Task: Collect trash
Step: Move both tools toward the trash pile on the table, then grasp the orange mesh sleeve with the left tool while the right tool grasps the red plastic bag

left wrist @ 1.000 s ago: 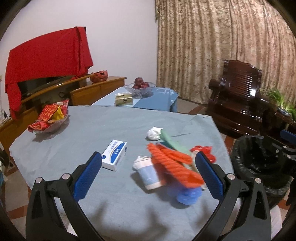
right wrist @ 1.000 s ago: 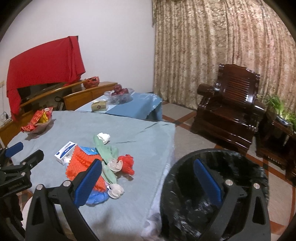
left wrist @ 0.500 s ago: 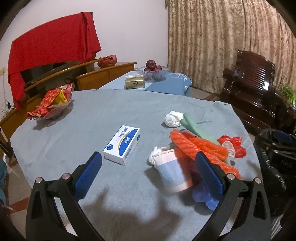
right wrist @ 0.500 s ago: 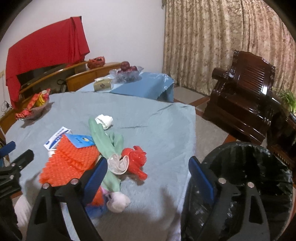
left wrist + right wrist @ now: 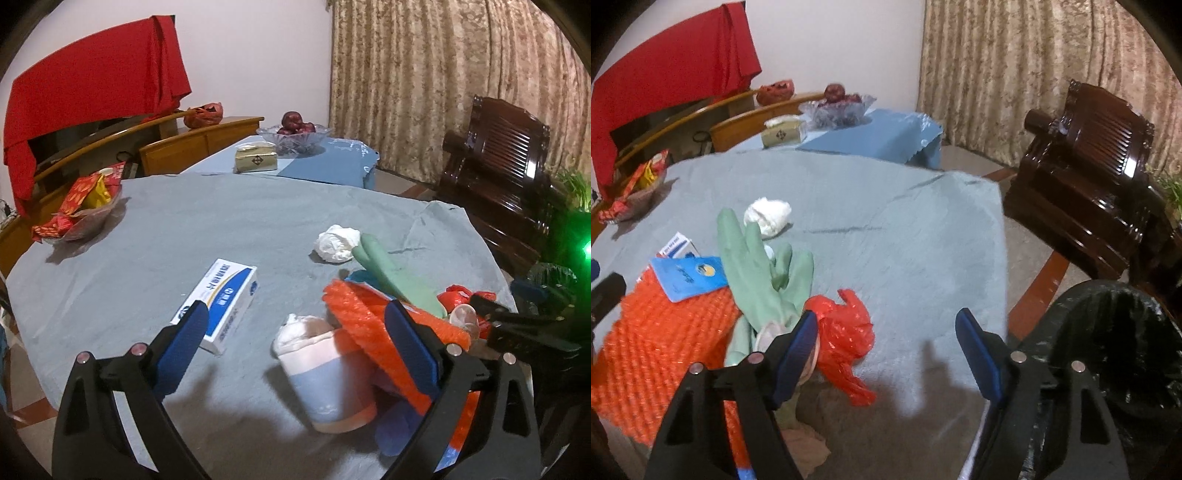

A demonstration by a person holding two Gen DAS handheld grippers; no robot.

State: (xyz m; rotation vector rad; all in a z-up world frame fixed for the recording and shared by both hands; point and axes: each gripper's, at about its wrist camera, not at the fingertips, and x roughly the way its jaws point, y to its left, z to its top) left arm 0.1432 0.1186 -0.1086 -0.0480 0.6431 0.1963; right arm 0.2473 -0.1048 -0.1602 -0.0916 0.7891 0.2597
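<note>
- Left gripper [image 5: 295, 345]: jaws wide, empty, over paper cup [image 5: 327, 373] near the table [image 5: 221, 221] edge.
- Right gripper [image 5: 886, 349]: jaws closing, nothing clamped, red plastic bag [image 5: 846, 332] between them.

Left wrist view: close, angled down over the grey-clothed round desk [image 5: 229, 236].
Right wrist view: close, angled down, desk's right edge.
Shared: orange ribbed plastic mesh [image 5: 369, 317] [image 5: 661, 354], green rubber glove [image 5: 395, 273] [image 5: 757, 273].

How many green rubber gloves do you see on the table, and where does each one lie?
2. One green glove lies over the orange mesh, fingers toward the crumpled white tissue. The second glove lies beside it, next to the red plastic bag. More may be hidden under the pile.
</note>
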